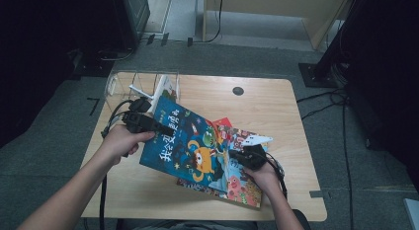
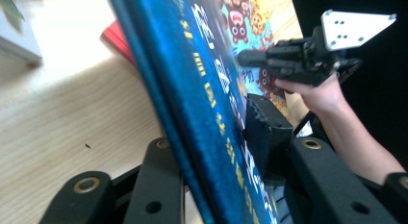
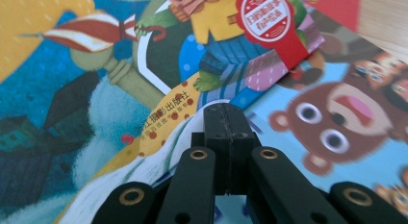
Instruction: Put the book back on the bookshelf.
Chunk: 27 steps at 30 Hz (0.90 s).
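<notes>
Left gripper clamped on the blue picture book; right gripper clenched with jaws together.

Seen from the left gripper view: jaws squeezing the blue book's edge, cover tilted steeply off the wooden table — right gripper visible beyond, black, with its grey plate on top, near the cover's far side. From the right gripper view: jaws pressed together, tips at the bright covers — a bear-cover book beside the blue one. From the high view alone: blue book raised over a stack of books at mid-table, clear rack behind at the far left corner.
</notes>
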Motion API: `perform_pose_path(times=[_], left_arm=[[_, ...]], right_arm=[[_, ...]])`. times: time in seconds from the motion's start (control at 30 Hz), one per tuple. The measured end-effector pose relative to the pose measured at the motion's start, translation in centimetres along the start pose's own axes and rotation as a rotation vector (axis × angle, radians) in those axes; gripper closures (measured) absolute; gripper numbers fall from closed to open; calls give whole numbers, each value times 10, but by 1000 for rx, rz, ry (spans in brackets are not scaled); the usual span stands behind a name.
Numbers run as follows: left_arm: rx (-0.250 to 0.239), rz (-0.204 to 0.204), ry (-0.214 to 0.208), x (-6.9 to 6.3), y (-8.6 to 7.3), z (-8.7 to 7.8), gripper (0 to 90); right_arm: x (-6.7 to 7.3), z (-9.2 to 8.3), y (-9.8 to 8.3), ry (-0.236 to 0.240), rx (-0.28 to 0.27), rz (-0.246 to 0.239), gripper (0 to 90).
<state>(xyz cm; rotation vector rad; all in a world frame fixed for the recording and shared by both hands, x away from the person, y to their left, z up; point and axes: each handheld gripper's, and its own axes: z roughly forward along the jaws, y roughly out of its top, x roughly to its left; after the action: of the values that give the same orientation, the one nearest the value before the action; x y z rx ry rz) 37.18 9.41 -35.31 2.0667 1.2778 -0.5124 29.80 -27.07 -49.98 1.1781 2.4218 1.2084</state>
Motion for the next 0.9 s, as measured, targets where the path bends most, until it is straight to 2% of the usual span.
perform_pose_path(times=[0.13,0.17,0.2,0.3,0.43,0.53,0.6,0.63,0.7,0.73,0.8,0.9], left_arm=[[33,-3,-28,-6,11,-9,756],[48,-4,-14,-9,15,-12,765],[60,-2,-11,-11,18,-13,770],[103,-2,18,-19,30,-19,787],[130,-17,38,-23,38,-28,811],[129,-23,65,-23,39,-35,817],[133,-31,61,-22,39,-37,824],[130,-39,62,-22,36,-44,831],[129,-37,62,-23,34,-48,838],[120,-12,75,-26,30,-58,838],[107,-6,102,-27,24,-68,837],[88,3,108,-25,17,-75,838]], right_arm=[[2,5,4,22,2,-22,900],[3,7,5,32,2,-30,899],[4,8,5,39,0,-47,844],[4,6,7,-3,0,-67,807],[-8,-3,6,-26,-32,1,772],[-13,-6,4,-32,-30,27,732],[-14,-6,4,-35,-25,27,714],[-13,-5,3,-42,-16,11,674],[-13,-4,3,-43,-16,1,658],[-11,-3,3,-59,-16,-21,588],[-10,-1,3,-71,-14,-37,564],[-8,0,3,-75,-15,-51,554]])
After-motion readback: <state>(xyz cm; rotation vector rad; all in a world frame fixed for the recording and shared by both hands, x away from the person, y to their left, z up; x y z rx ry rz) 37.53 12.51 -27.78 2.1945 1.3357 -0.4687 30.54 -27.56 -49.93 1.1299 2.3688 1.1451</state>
